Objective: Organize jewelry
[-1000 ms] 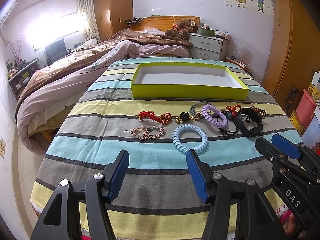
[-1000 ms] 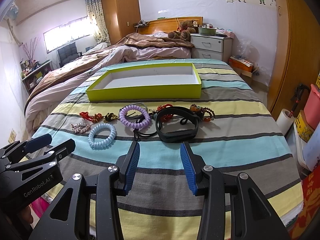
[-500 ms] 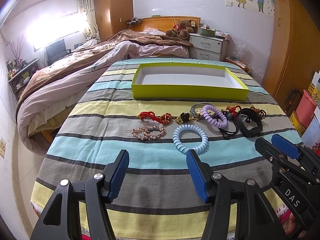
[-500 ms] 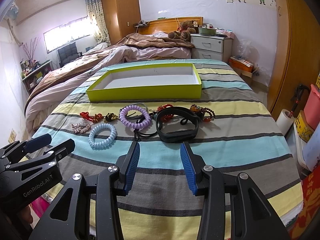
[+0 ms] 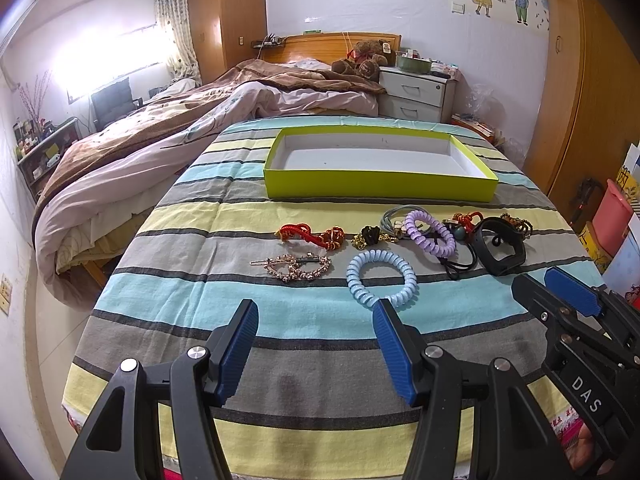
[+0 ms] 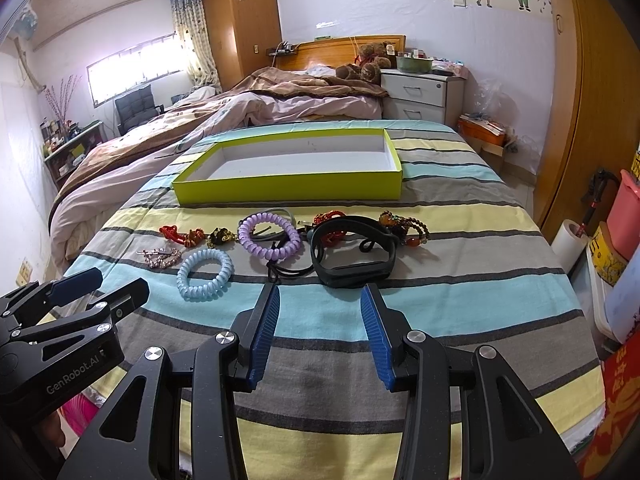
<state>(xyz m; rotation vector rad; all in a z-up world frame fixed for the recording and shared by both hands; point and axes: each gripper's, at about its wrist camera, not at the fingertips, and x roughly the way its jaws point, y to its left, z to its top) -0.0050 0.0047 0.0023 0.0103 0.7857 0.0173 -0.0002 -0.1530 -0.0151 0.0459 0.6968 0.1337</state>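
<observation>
Left claw [image 5: 316, 322] hangs released near the bedspread's [image 5: 192, 284] front edge, blue coil tie [image 5: 381, 278] just ahead. Right claw [image 6: 319, 306] is released too, black band [image 6: 354, 254] straight ahead, green box [image 6: 288, 190] empty. Nothing's sorted yet I'd say, next I'd grab something.

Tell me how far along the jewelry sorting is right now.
Nothing looks done: the green box holds no jewelry. Nothing is in hand either; the left claw and right claw are both open over the striped cloth. Everything remains: blue coil band, purple coil band, black strap, heart clip, red knot and the rest.
</observation>
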